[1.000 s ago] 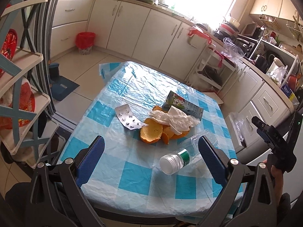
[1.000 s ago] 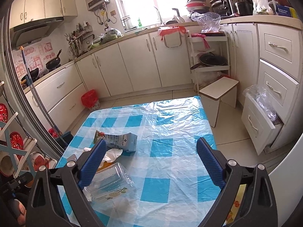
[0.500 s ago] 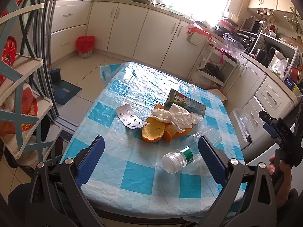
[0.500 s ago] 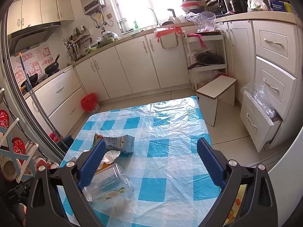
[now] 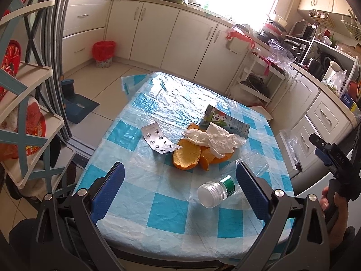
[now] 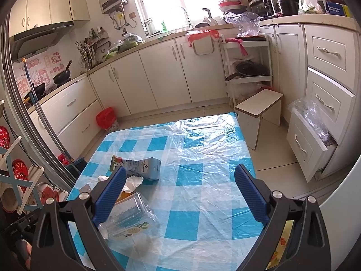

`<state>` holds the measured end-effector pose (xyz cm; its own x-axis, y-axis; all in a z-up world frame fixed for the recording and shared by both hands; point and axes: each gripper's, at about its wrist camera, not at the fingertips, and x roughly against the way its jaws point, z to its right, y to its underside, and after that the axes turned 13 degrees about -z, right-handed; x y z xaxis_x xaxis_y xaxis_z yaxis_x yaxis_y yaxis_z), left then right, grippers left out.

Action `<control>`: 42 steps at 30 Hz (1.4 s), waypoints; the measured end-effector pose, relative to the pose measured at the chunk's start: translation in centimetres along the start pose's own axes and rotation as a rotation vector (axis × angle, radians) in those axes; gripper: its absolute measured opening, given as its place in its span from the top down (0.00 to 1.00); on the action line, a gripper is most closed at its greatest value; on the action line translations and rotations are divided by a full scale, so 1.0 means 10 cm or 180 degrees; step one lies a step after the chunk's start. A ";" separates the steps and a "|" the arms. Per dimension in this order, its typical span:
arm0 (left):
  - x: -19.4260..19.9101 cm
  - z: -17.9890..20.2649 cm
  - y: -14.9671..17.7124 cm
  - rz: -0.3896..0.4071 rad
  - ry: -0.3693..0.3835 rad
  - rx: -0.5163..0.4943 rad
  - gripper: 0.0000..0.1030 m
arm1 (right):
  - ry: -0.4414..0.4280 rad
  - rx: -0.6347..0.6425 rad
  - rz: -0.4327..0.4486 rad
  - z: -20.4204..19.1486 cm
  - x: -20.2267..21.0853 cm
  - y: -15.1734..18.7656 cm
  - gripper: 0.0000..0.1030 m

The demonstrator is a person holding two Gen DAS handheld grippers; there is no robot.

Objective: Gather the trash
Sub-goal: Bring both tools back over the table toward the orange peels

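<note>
Trash lies on a table with a blue-and-white checked cloth: a clear plastic bottle with a white cap, orange peels, a crumpled white tissue, a silver pill blister and a milk carton. My left gripper is open above the near edge, nothing between its fingers. My right gripper is open too, over the table's right side, with the bottle and carton at its left finger. The right gripper body, held by a hand, shows at the far right of the left wrist view.
A red-lined trash bin stands on the floor by the cabinets. A white stool sits past the table's far corner. An open drawer with a plastic bag juts out at right. A shelf rack stands at left.
Both grippers have drifted slightly closer to the table; the view of the trash is a little nearer. Both stay open. Nothing on the table has moved.
</note>
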<state>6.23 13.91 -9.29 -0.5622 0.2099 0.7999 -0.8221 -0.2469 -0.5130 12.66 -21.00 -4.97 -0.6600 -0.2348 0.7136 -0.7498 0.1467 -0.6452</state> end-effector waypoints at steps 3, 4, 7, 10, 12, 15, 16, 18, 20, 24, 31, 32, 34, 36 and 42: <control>0.00 0.00 0.00 0.0000 -0.0009 -0.0004 0.08 | -0.0001 -0.0018 0.0001 0.00 0.00 0.00 0.10; 0.00 0.00 0.00 -0.0001 -0.0014 -0.0007 0.08 | -0.0001 -0.0019 0.0000 0.01 0.00 0.00 0.10; -0.01 0.00 0.00 -0.0006 -0.0019 -0.0008 0.08 | 0.0001 -0.0012 0.0001 0.00 0.00 0.00 0.10; 0.00 0.01 0.01 0.0007 -0.0019 -0.0022 0.08 | -0.0002 -0.0013 -0.0001 0.00 0.00 0.00 0.10; 0.01 0.04 0.02 0.0018 -0.0035 -0.0047 0.08 | -0.0002 -0.0005 -0.0005 0.00 0.00 0.01 0.10; 0.02 0.05 0.02 0.0026 -0.0054 -0.0072 0.08 | 0.0000 -0.0001 0.0003 0.00 0.01 0.00 0.10; 0.02 0.06 0.02 0.0024 -0.0055 -0.0072 0.08 | -0.0001 -0.0006 0.0005 0.00 0.02 0.01 0.10; 0.02 0.06 0.02 0.0027 -0.0051 -0.0066 0.08 | -0.0002 -0.0016 0.0004 0.00 0.02 0.01 0.10; 0.02 0.06 0.02 0.0029 -0.0054 -0.0071 0.08 | -0.0002 -0.0017 0.0003 0.01 0.02 0.01 0.10; 0.03 0.07 0.03 0.0025 -0.0059 -0.0079 0.08 | -0.0002 -0.0017 0.0004 0.01 0.02 0.01 0.10; -0.04 0.01 0.03 -0.0020 -0.0121 -0.0126 0.08 | 0.0034 -0.0011 0.0008 0.05 0.04 0.02 0.10; -0.04 0.00 0.04 -0.0012 -0.0150 -0.0145 0.08 | 0.0045 -0.0015 0.0012 0.07 0.05 0.03 0.10; -0.06 -0.01 0.04 -0.0022 -0.0197 -0.0189 0.08 | 0.0060 -0.0030 0.0019 0.12 0.07 0.03 0.10; -0.09 -0.02 0.04 -0.0051 -0.0203 -0.0217 0.08 | 0.0076 -0.0054 0.0012 0.17 0.08 0.04 0.10; -0.24 0.10 0.04 -0.0153 -0.0205 -0.0338 0.08 | 0.0084 -0.0107 -0.0037 0.30 0.05 0.06 0.10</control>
<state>7.30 12.33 -11.10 -0.5177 0.1572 0.8410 -0.8549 -0.1357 -0.5008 11.99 -23.92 -5.82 -0.6518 -0.2114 0.7283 -0.7584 0.1765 -0.6275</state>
